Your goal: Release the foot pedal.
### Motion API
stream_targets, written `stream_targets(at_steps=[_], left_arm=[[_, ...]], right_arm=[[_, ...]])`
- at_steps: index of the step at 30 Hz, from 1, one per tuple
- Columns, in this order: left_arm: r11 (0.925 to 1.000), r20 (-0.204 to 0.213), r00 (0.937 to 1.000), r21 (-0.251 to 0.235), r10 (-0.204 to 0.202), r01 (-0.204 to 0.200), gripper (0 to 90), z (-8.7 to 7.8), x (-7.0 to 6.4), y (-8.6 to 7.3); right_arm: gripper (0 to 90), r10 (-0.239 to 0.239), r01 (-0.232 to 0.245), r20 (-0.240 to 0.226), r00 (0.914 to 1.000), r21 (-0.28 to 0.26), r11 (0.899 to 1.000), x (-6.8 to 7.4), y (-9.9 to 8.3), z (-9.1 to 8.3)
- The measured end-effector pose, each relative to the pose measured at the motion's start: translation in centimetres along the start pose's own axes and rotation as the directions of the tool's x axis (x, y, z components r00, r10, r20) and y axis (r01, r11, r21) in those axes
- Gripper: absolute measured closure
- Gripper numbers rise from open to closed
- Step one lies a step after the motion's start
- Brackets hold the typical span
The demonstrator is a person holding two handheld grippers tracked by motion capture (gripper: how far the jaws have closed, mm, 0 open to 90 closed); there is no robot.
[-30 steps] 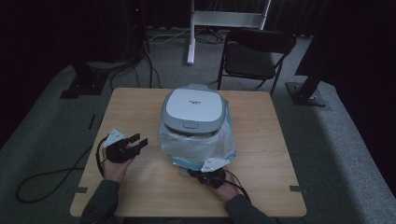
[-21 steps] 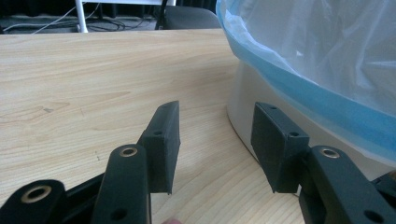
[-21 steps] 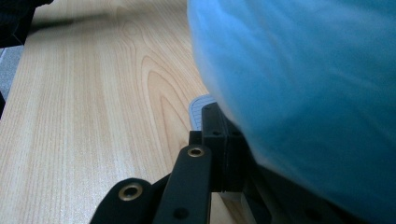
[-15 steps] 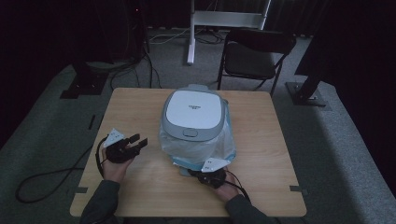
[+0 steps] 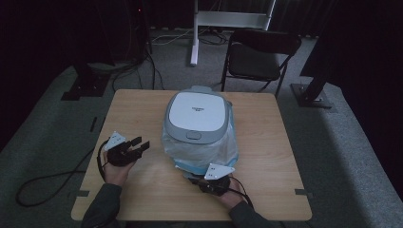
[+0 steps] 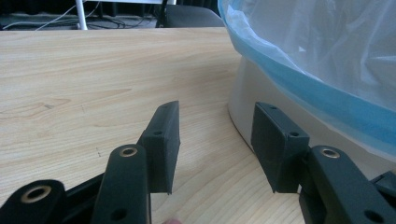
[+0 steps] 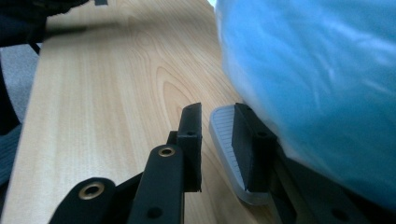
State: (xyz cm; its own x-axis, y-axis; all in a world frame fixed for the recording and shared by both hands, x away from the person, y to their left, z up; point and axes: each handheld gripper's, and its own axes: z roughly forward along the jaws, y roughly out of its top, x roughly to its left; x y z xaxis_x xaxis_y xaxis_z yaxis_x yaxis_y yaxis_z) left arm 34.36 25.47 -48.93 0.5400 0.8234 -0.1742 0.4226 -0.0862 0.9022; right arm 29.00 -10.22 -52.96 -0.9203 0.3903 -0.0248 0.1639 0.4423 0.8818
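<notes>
Wooden table [image 5: 142,104], an appliance centre-far on it: a white-and-grey lidded appliance [image 5: 196,115], looks like a rice cooker, standing upright with a clear plastic bag [image 5: 202,149] with a blue hem bunched around its lower body and spilling toward the near edge. Step in hand, as judged: getting the bag off or on the cooker. To do it well, pinch film only, at the hem, and draw it along the body evenly from both sides so the cooker does not slide or tip; the left side needs a hold too. Right gripper [image 5: 209,178] sits at the near edge of the bag, touching it; in the right gripper view [image 7: 217,135] its jaws are narrowly parted, a grey ribbed tab [image 7: 229,149] between them, contact unclear. Left gripper [image 5: 138,146] lies left of the cooker, apart from it, jaws wide and empty [image 6: 215,140].
</notes>
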Motion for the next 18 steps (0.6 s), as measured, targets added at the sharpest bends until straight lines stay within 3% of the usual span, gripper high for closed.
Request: stream_targets(at_steps=[18], left_arm=[[1.0,0.003,1.0,0.007,0.004,-0.004,52.7,0.3,0.0,0.0]], right_arm=[[73.0,0.009,-0.009,0.031,0.9995,0.006,1.0,-0.8,-0.6,-3.1]])
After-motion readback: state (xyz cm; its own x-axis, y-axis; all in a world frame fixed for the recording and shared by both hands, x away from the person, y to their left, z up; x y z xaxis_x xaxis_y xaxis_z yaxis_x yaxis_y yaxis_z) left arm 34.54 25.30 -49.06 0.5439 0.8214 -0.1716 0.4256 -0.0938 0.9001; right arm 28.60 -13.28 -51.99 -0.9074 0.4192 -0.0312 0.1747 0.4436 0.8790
